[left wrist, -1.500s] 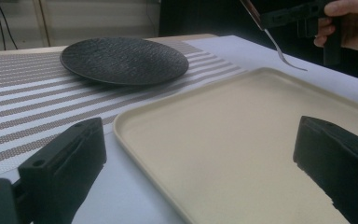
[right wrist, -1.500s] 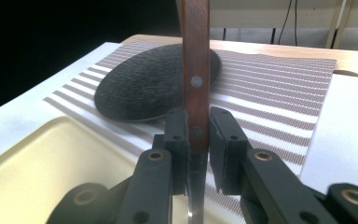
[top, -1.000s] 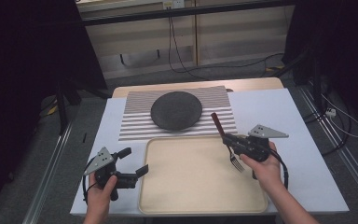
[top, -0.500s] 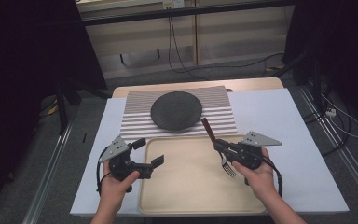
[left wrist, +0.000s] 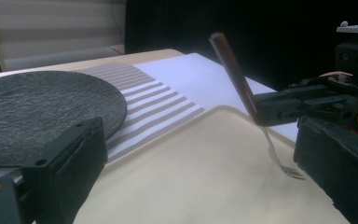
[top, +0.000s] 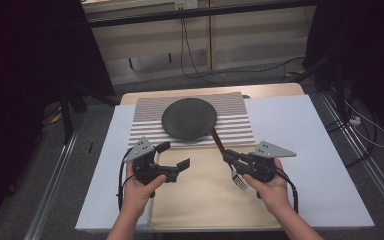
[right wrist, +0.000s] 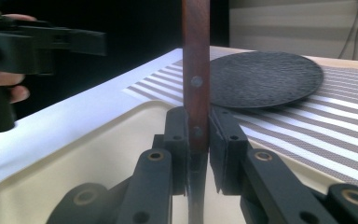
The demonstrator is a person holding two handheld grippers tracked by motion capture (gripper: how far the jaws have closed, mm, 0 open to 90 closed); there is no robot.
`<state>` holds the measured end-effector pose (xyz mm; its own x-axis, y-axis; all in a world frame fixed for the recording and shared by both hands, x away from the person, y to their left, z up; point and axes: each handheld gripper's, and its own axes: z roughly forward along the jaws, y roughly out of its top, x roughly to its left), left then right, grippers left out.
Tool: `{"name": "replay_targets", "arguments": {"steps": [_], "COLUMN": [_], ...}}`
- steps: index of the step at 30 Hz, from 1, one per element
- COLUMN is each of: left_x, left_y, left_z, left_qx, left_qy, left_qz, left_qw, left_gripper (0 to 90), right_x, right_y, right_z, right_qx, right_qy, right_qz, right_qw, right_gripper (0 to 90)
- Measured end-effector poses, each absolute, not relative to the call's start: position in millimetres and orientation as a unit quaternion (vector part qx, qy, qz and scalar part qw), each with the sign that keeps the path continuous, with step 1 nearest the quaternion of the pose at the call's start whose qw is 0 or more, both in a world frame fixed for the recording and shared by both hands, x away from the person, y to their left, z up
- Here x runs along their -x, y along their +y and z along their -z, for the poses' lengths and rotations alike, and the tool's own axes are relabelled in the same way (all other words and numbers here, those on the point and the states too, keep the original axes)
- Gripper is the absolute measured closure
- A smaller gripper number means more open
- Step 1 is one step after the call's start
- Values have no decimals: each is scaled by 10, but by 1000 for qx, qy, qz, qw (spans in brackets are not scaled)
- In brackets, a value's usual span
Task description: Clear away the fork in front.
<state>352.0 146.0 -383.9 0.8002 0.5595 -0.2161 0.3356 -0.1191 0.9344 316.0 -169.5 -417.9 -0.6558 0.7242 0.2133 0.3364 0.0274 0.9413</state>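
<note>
A fork (top: 223, 150) with a brown wooden handle and metal tines hangs tilted over the beige tray (top: 200, 205), tines down. My right gripper (top: 232, 159) is shut on its handle (right wrist: 196, 88), with the tines (left wrist: 291, 171) just above the tray. My left gripper (top: 173, 156) hovers open over the tray's left part, nothing between its jaws. In the left gripper view its wide-open fingers (left wrist: 70, 163) frame the fork (left wrist: 240, 88) and the right gripper (left wrist: 307, 100) ahead. The left gripper (right wrist: 32, 39) appears at the upper left of the right gripper view.
A round black plate (top: 189, 118) lies on a grey-and-white striped mat (top: 145, 122) behind the tray. A white sheet (top: 310, 145) covers the table. Dark curtains and floor cables surround the table.
Both grippers have moved inward over the tray: the left one right and forward, the right one left with the fork. The gap between them has shrunk.
</note>
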Motion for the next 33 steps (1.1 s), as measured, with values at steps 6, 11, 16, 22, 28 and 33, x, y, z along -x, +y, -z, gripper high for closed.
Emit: {"name": "replay_targets", "arguments": {"steps": [6,11,16,22,28,33], "left_x": [-3568,-3613,-3637,-3671,-3692,-3690], "left_y": [1314,1198,1127,977,908,882], "left_z": [3852,3854,3847,3838,3837,3828], "left_qx": [-749,-743,-737,-731,-714,-696], "left_qy": [307,308,311,312,321,321], "left_qz": [-91,-73,-65,-48,-22,11], "left_qw": [581,589,597,605,621,642], "left_gripper": [54,143,213,316,441,700], "right_x": [-3147,-3142,-3132,-3119,-3102,-3085], "right_y": [-1621,-1569,-1550,-1515,-1497,-1480], "right_z": [4171,4159,4148,4135,4121,4099], "right_qx": [-370,-361,-358,-351,-346,-342], "right_qy": [702,705,706,708,708,705], "right_qz": [-587,-587,-587,-589,-590,-595], "right_qw": [163,167,170,171,173,177], "right_gripper": [782,782,782,782,782,782]}}
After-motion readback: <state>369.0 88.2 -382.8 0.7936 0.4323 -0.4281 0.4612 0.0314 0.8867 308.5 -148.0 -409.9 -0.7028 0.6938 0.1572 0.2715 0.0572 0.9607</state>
